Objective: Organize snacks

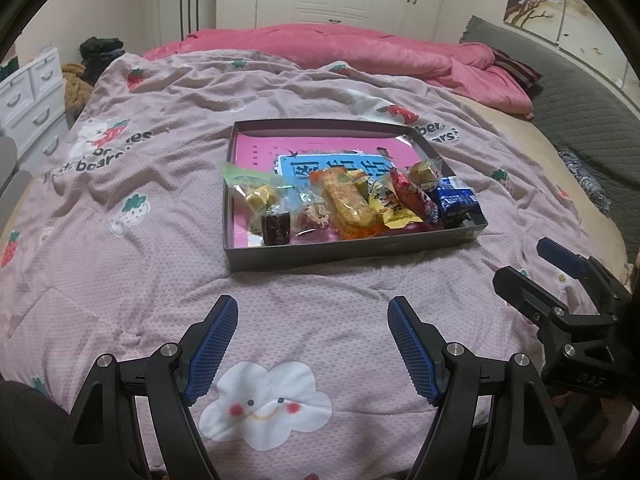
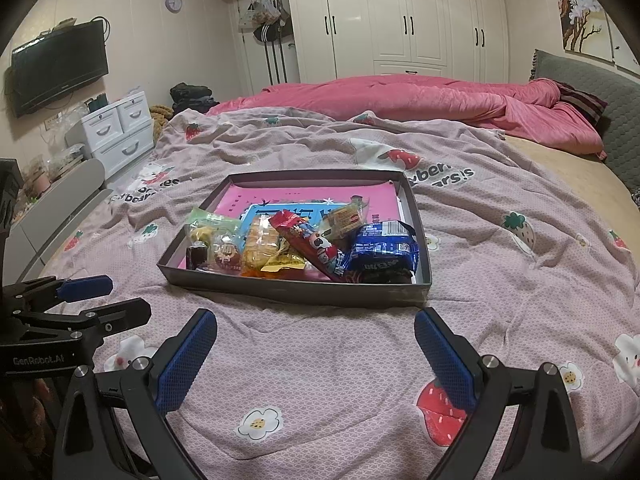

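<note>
Both grippers empty, snacks heaped in the tray

Both sets of jaws stand wide apart, holding nothing: left gripper (image 1: 312,344) and right gripper (image 2: 316,354). Snacks (image 1: 352,200) lie bunched inside the tray (image 1: 360,250), straight ahead of the jaws. This fits either gathering just done or sorting ahead; neither is settled.

Tray (image 1: 360,254): I see it lying on the blanket (image 1: 160,280), ahead of both my grippers.
Snacks (image 1: 352,204): in the near part of the tray, in a row from left to right, on top of a booklet (image 1: 320,148).
Quilt (image 1: 360,52): behind the tray, at the far side of the bed.
Drawers (image 2: 116,128): left of the bed.
</note>
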The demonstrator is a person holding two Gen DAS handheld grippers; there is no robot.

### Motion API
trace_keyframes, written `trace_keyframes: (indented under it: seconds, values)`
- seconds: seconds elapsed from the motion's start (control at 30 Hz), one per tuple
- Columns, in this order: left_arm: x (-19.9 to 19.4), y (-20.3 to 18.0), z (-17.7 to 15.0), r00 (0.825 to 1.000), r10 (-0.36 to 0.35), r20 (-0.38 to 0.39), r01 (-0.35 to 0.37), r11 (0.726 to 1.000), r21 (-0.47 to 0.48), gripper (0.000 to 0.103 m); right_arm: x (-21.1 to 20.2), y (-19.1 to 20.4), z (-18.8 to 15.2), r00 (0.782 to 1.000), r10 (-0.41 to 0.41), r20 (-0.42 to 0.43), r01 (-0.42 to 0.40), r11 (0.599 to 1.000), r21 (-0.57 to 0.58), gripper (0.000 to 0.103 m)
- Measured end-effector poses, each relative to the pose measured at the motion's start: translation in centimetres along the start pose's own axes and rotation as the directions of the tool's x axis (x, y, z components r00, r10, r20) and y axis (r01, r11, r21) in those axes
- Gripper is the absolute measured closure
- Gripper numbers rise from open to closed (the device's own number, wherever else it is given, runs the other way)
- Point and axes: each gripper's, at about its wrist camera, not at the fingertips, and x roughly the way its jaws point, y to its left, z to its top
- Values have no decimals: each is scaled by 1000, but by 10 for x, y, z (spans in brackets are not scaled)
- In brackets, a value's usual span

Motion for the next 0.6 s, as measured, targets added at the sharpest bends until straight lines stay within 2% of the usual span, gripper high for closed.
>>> trace_keyframes:
  seconds: [0.6]
  values:
    - [-4,-6,1,1000,3,14,-3,1000,22,24,-1,-1,1,1000,-1,4,1,1000,-1,3]
